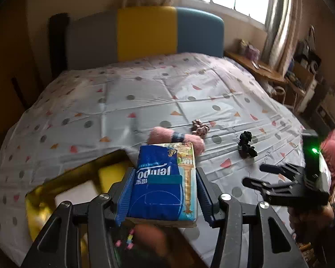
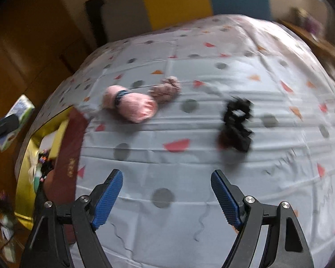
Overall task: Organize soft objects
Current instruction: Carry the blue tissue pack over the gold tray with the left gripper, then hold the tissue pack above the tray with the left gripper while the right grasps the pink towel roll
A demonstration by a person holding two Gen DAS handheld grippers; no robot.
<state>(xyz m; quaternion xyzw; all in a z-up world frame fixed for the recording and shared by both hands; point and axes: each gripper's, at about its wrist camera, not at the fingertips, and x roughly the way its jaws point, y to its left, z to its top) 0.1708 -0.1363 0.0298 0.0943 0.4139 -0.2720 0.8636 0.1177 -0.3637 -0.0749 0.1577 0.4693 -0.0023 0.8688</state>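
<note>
Left claw (image 1: 165, 189): clamped on a blue tissue pack (image 1: 165, 178), blue pads pressing both long sides, printed face up toward the camera.
Right claw (image 2: 167, 197): jaws stood wide apart with nothing between them, just bare sheet underneath.
Tissue pack location: up off the bed in the left claw's grip, hanging over the bed's near-left corner, right above and beside the gold box (image 1: 44, 192).
Pink yarn (image 2: 131, 105): lay on the sheet with a dark band round its middle, well ahead of the right claw and off to its left; from the left wrist view it peeked out just behind the pack's far end.
Pinkish scrunchie (image 2: 167, 89): just beside the yarn on its far right, looked like touching or nearly.
Black scrunchie (image 2: 236, 122): further right on its own, ahead of the right claw's right finger, apart from the pink stuff.
Hand pose: both claws tipped downward at the bed; the right one showed at the right edge of the left view, held low over the sheet.
Gold box contents: white and yellow blocks plus some small bits, too blurry to name.
Edges and room: bed sheet (image 2: 189, 167) was wide and mostly bare past the items up to the grey, yellow and blue headboard (image 1: 145, 33); box sat at the left edge, wooden side table on the far right.
</note>
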